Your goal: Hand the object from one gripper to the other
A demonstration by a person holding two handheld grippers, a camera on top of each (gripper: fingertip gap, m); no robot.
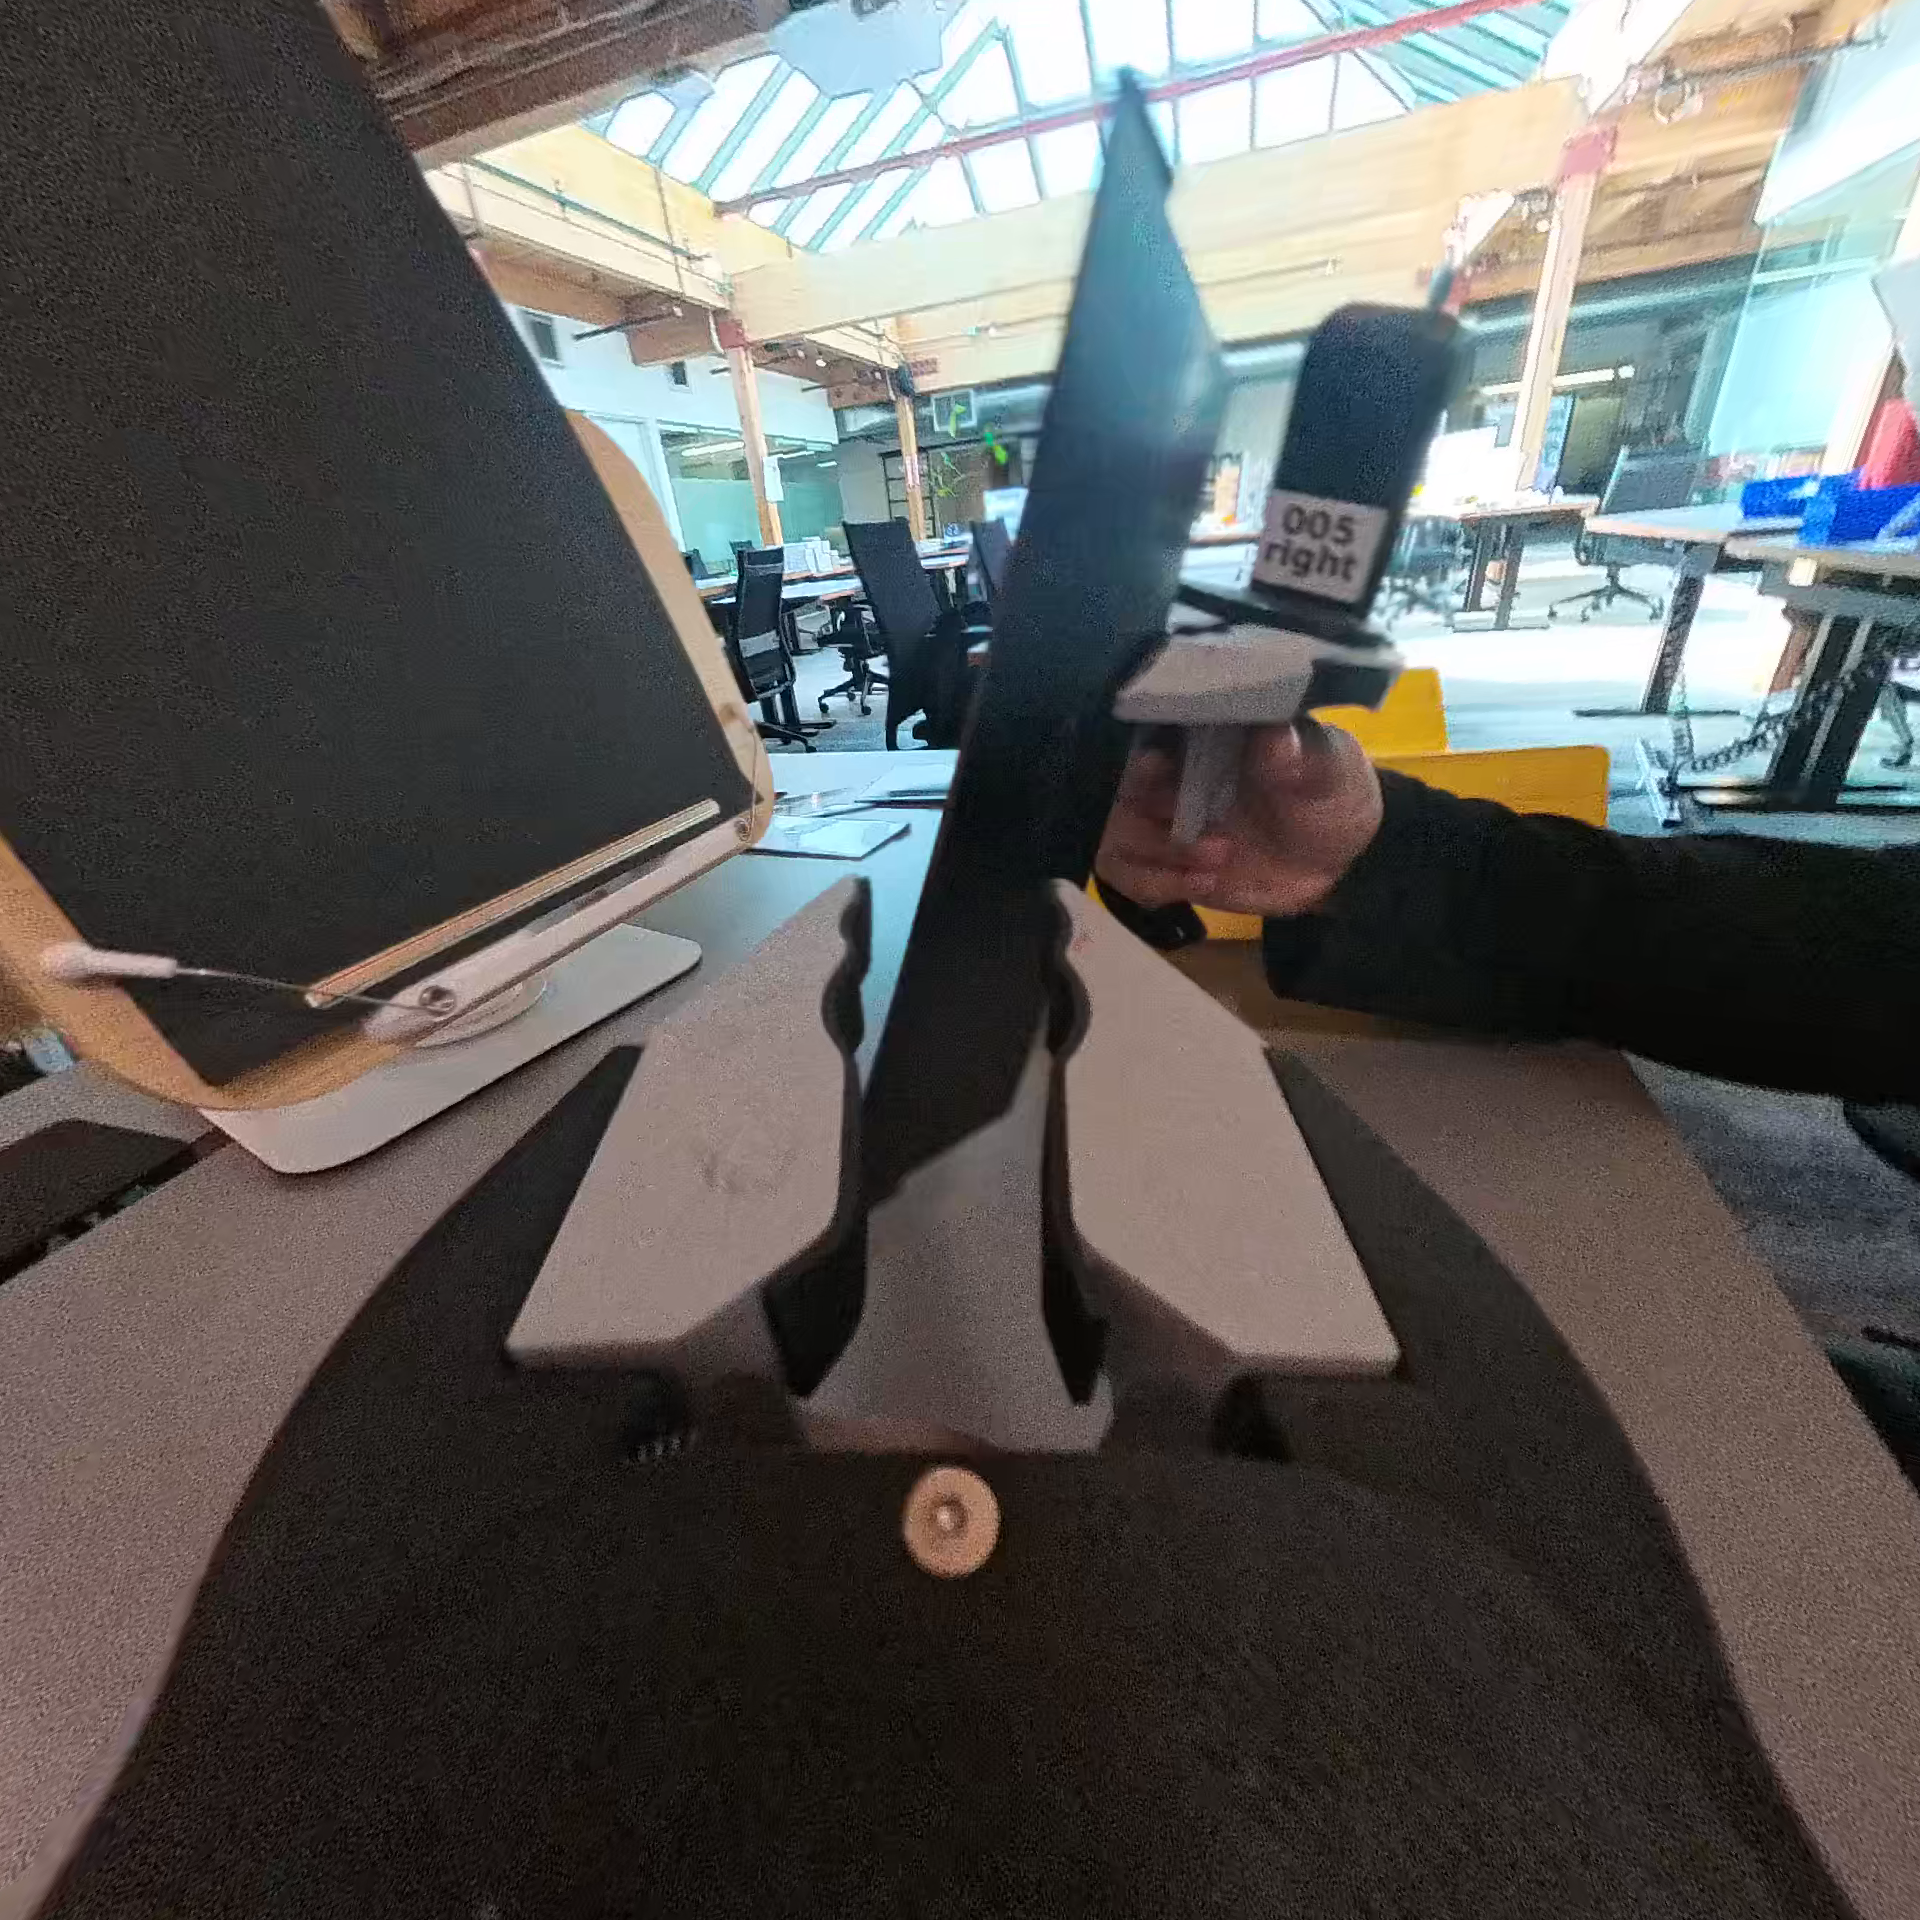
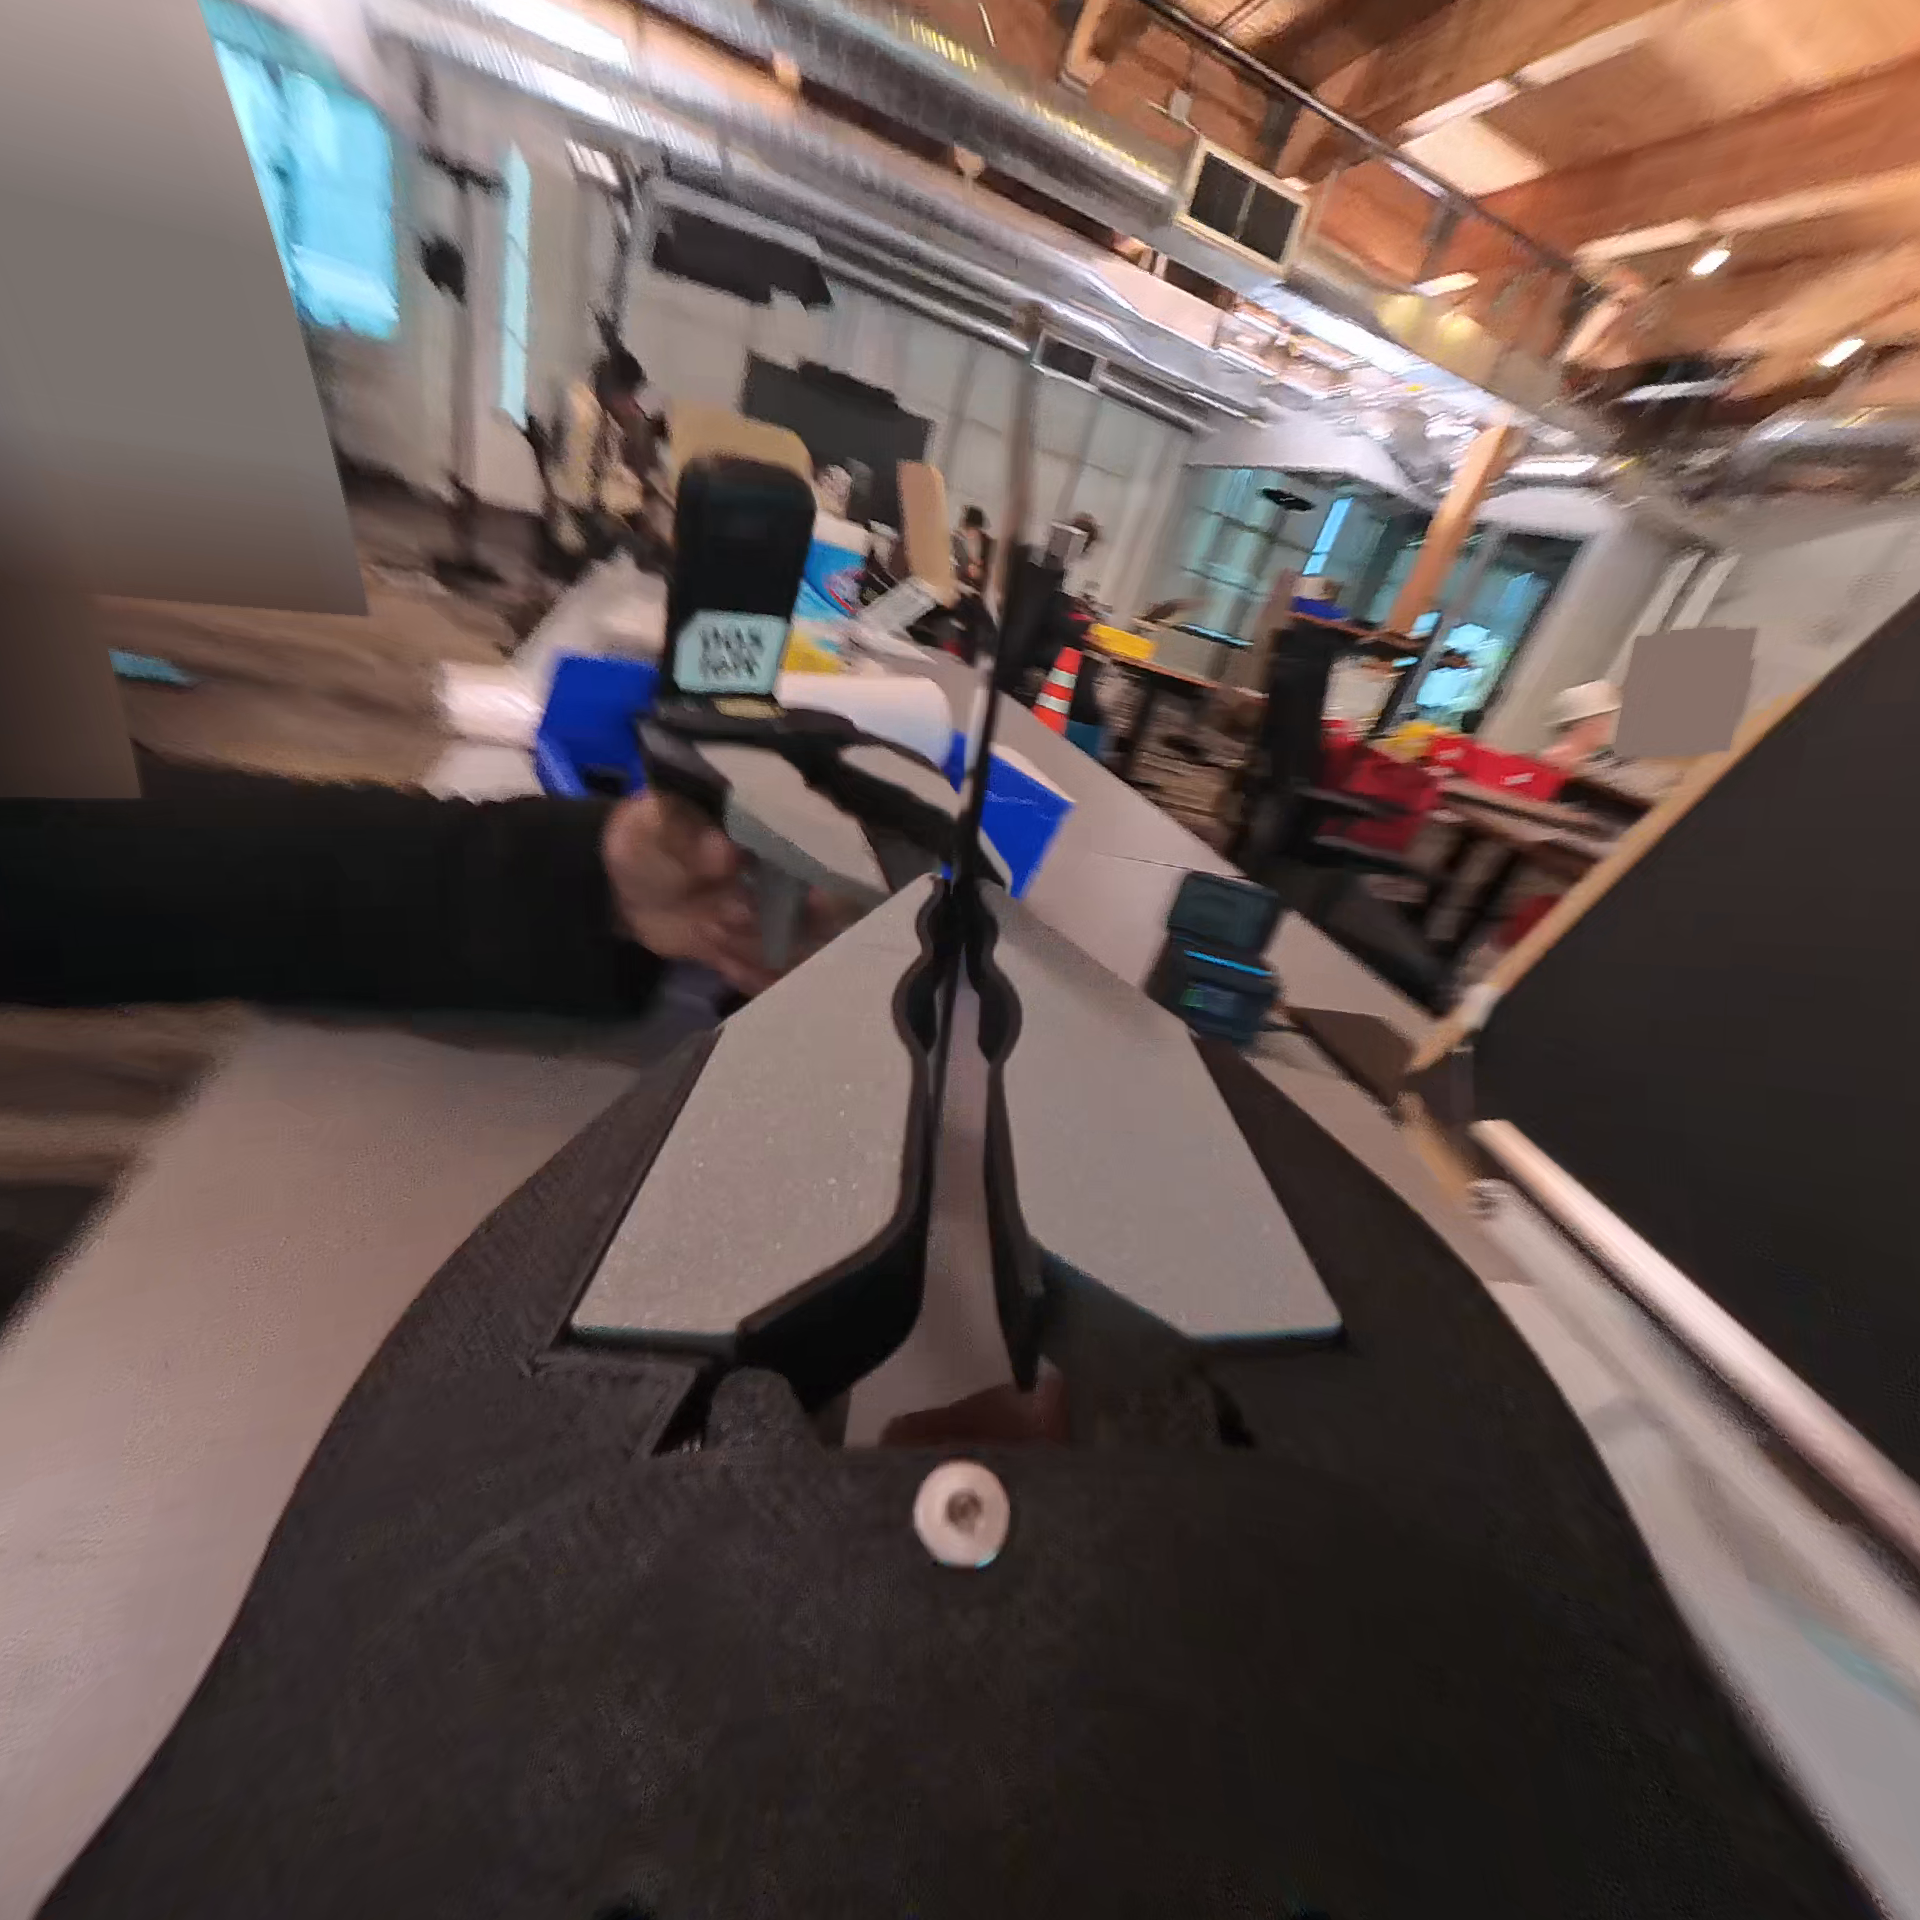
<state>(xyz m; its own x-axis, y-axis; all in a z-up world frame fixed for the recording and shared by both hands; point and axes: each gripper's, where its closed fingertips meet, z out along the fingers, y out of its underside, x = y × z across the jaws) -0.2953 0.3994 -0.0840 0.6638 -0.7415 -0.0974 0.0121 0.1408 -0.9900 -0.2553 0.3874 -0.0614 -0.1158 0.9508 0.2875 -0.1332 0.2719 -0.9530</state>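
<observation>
A thin black flat sheet (image 1: 1081, 468) stands tilted up in the left wrist view. Its lower end lies between the fingers of my left gripper (image 1: 961, 899), which is open: there is a gap between the left pad (image 1: 847, 966) and the sheet. My right gripper (image 1: 1195, 675), held by a hand in a black sleeve, grips the sheet's right edge higher up. In the right wrist view the sheet (image 2: 997, 665) shows edge-on as a thin dark line. My right gripper (image 2: 954, 894) is shut on it. The left gripper (image 2: 914, 810) is just beyond, spread around the sheet.
A black panel with a wooden rim (image 1: 312, 520) on a white stand (image 1: 468, 1049) stands close on the left of the grey table (image 1: 1455, 1091). A yellow object (image 1: 1507, 779) lies behind the hand. A blue box (image 2: 592, 707) and a dark device (image 2: 1221, 956) show on the table. Tip to tip, the grippers are about 5 cm apart.
</observation>
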